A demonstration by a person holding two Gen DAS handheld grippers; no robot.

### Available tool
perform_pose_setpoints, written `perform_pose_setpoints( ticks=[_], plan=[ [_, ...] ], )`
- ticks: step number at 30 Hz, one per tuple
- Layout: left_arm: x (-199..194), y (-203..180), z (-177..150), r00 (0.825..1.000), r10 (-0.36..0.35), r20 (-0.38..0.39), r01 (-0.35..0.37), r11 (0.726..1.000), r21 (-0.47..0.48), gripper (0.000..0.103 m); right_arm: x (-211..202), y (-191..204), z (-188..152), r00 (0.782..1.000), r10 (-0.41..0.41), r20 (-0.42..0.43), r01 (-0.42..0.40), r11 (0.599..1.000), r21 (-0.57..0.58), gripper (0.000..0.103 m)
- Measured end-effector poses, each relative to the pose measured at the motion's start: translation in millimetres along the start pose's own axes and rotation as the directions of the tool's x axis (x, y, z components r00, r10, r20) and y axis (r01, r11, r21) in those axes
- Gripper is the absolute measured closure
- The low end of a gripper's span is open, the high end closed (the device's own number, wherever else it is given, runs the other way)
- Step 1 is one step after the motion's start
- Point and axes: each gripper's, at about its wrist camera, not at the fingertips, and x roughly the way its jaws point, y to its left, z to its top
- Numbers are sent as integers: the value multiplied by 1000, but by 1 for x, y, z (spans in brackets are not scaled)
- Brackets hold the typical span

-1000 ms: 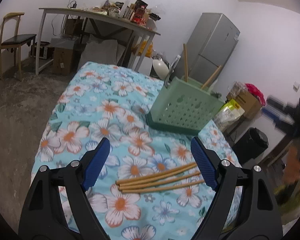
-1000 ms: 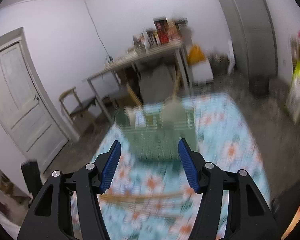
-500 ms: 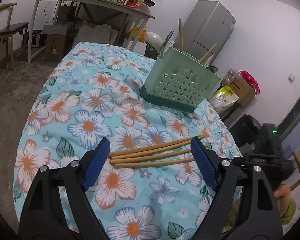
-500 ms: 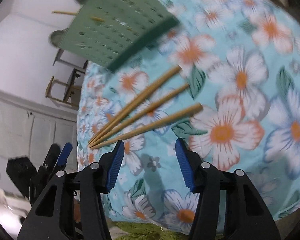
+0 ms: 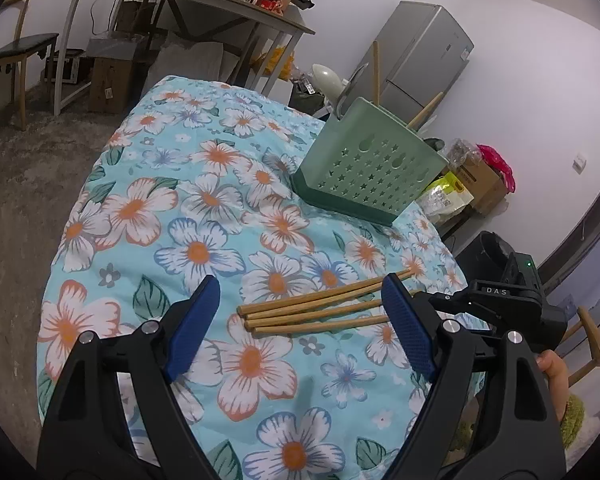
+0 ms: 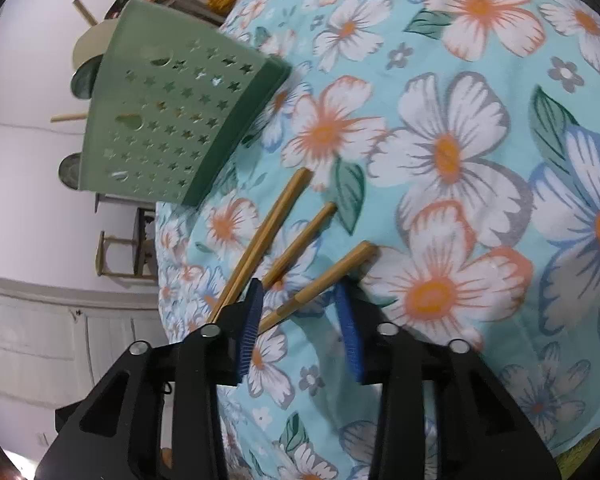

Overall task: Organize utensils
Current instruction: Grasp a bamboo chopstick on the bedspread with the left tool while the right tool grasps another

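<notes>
Your right tongs are down on the floral-clothed table, and their jaws have just been closing around the near ends of the loose chopsticks; one chopstick clearly runs between the blue pads, but whether the pads are already pressing on it cannot be told from the right wrist view. The other sticks fan out to the left of the left pad, so you look set to catch one only; if you want a pair, nudge the jaws left to gather a neighbour before you squeeze. Close gently and squarely across the stick so it does not roll or pivot on the soft cloth, then lift it straight before turning it upright. Your left tongs hover spread wide and empty over the other end of the same bundle of four chopsticks; keep them clear so they do not knock the sticks. The green utensil holder stands at the far side of the table, well apart from the sticks, with wooden handles already poking out of it; aim for a free compartment
</notes>
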Motion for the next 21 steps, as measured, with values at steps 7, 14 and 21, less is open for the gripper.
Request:
perform_pose_setpoints(
  ticks=[7,14,21],
  plan=[
    [3,-7,2,1000,2,-7,-2,1000,23,24,-8,-13,5,1000,11,-20,-11,1000,27,84],
    [7,-29,4,1000,-16,-10,17,994,107,24,-11,-2,17,993,-24,-115,14,996,-88,83],
    [23,-59,8,993,-81,-81,97,973,211,38,-38,-8,32,989,-59,-134,37,987,-158,83]
  ],
)
